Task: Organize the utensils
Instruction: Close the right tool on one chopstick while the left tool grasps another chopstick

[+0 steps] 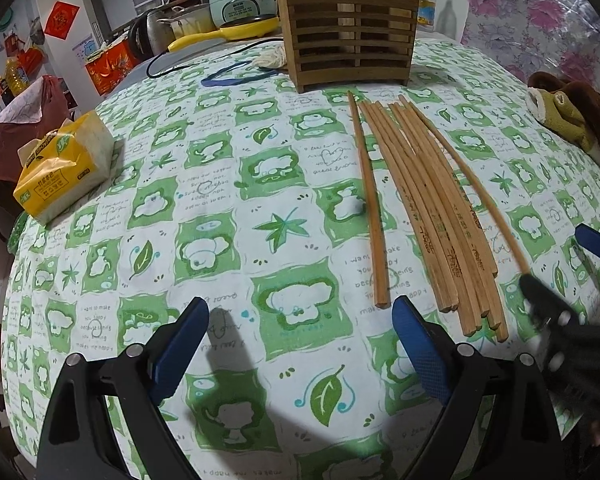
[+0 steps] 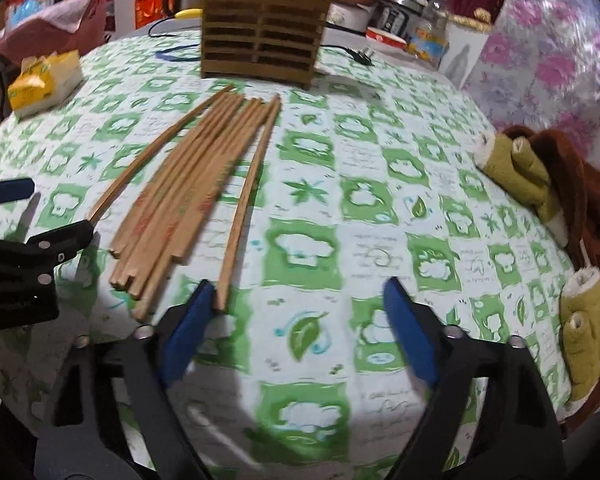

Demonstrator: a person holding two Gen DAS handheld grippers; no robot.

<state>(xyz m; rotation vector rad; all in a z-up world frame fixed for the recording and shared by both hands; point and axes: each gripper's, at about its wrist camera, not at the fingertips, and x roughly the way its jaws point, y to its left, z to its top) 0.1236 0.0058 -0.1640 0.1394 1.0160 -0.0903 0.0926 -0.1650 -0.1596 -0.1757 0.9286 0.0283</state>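
Note:
Several wooden chopsticks (image 1: 440,216) lie side by side on the green-and-white tablecloth (image 1: 220,208), pointing toward a slatted wooden utensil holder (image 1: 350,28) at the far edge. In the right wrist view the chopsticks (image 2: 188,184) lie left of centre, with the holder (image 2: 264,28) beyond them. My left gripper (image 1: 300,328) is open and empty, just left of the chopsticks' near ends. My right gripper (image 2: 300,312) is open and empty; its left finger (image 2: 192,320) is next to the near end of the rightmost chopstick (image 2: 246,204). Each gripper shows at the edge of the other's view.
A yellow tissue pack (image 1: 66,164) lies at the table's left. A brown and olive plush toy (image 2: 548,208) lies at the right edge. A blue band (image 1: 236,74), a black cable and kitchen appliances (image 1: 240,0) sit behind and beside the holder.

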